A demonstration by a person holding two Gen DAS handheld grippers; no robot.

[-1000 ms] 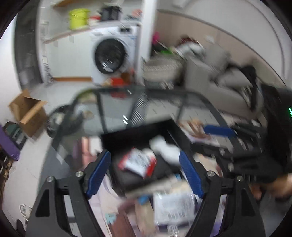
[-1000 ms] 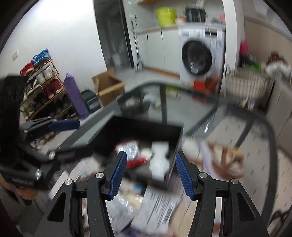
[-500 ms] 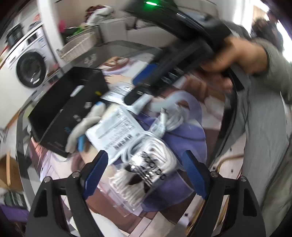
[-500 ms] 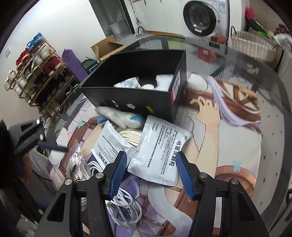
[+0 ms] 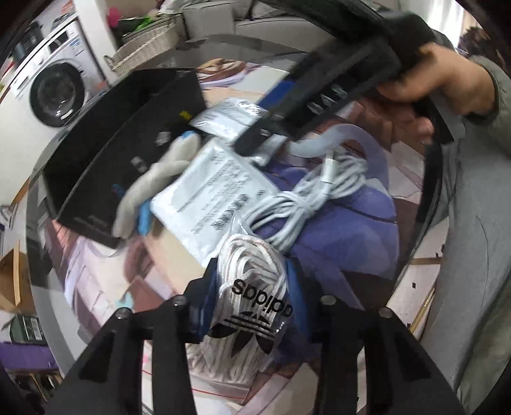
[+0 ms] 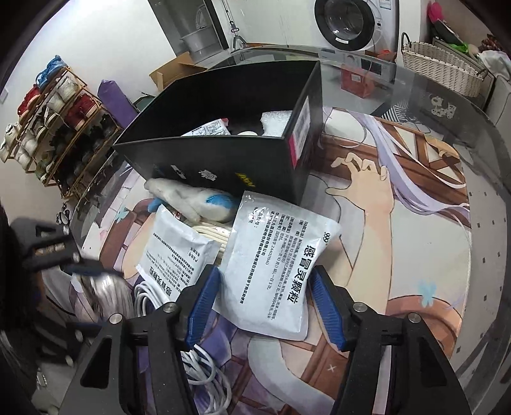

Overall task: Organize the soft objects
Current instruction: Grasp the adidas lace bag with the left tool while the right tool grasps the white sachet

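Observation:
My left gripper point(image 5: 252, 281) is shut on a clear adidas bag of white laces point(image 5: 252, 297). A black box point(image 6: 230, 127) stands on the printed mat and holds a packet point(image 6: 207, 129) and white foam point(image 6: 276, 123). A white and blue plush point(image 6: 191, 198) lies against its front wall. Two white medicine pouches lie before it, a large one point(image 6: 278, 268) and a smaller one point(image 6: 174, 252). My right gripper point(image 6: 263, 303) is open, its fingers on either side of the large pouch's near end. A coiled white cable point(image 5: 306, 194) lies beside the pouches.
The printed anime mat point(image 6: 399, 255) covers a round glass table point(image 6: 479, 134). A wicker basket point(image 6: 444, 70), a washing machine point(image 6: 354, 22), a shoe rack point(image 6: 54, 118) and a cardboard box point(image 6: 179, 68) stand around the room. The right gripper's body point(image 5: 335, 83) crosses the left wrist view.
Both grippers have dropped from looking across the room down to the mat. My left gripper has closed on the adidas lace bag. My right gripper has moved in over the large pouch.

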